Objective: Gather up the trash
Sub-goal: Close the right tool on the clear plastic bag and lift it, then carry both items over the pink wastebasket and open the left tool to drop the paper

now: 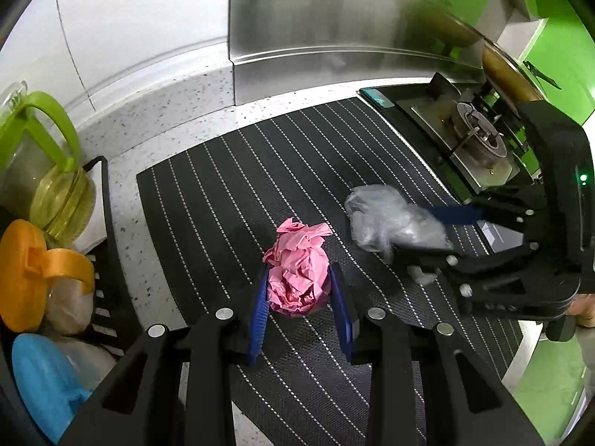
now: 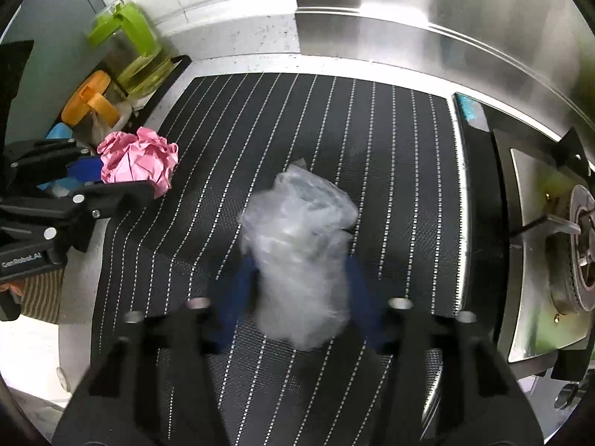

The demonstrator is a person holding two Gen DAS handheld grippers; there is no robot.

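A crumpled pink paper ball [image 1: 297, 282] sits between the blue fingers of my left gripper [image 1: 299, 271], which is shut on it just above the black striped mat [image 1: 223, 186]. To its right, a wad of clear plastic film [image 1: 386, 219] lies between the fingers of my right gripper [image 1: 412, 228]. In the right wrist view the plastic film [image 2: 297, 230] fills the gap of the right gripper [image 2: 299, 267], with both blue pads pressing its sides; this view is blurred. The pink paper [image 2: 139, 163] and left gripper [image 2: 108, 178] appear at the left there.
A gas stove burner [image 1: 479, 141] borders the mat on the right. On the left, a rack holds a green-lidded jug [image 1: 48, 171], an orange-lidded jar [image 1: 33, 271] and a blue-lidded one [image 1: 41, 379]. A steel backsplash [image 1: 334, 18] stands behind.
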